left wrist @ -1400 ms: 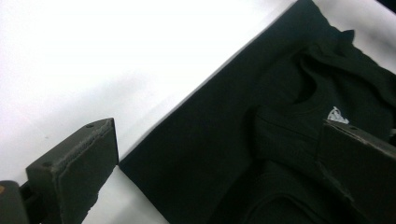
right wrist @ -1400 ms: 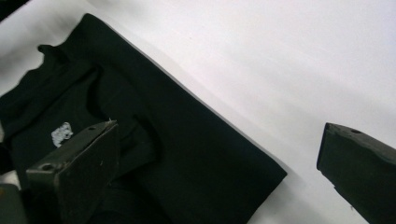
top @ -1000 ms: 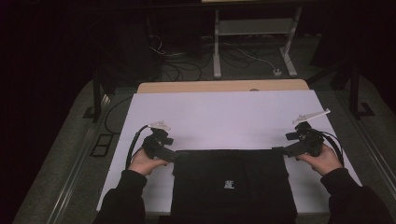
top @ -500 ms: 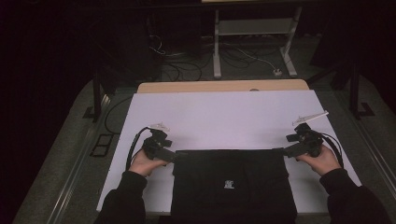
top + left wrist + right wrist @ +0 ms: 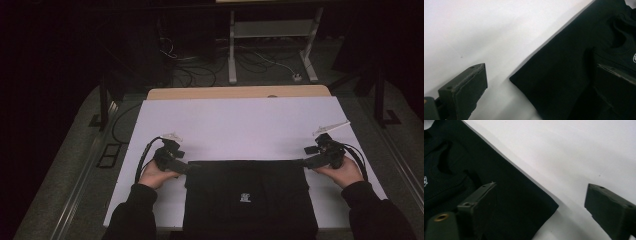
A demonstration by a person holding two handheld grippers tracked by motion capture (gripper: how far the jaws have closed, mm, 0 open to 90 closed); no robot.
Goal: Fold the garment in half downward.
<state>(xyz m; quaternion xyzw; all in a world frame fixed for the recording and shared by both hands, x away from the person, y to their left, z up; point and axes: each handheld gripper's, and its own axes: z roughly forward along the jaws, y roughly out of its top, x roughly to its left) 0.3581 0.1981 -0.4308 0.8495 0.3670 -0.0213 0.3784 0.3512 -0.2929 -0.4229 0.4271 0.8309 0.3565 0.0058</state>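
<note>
High view: a folded black fabric garment (image 5: 248,197) with a small white logo is laid flat at the near edge of the white desk (image 5: 240,125). Its left far corner is straddled by the wide-open jaws of the left gripper (image 5: 186,168), nothing being held; its right far corner is likewise straddled by the parted, empty right gripper (image 5: 306,163).

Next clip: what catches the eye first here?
A folded black garment lies flat at the near edge of the white table, a small white logo on it. The left gripper and right gripper sit at its two far corners, both open, each straddling a corner.
</note>
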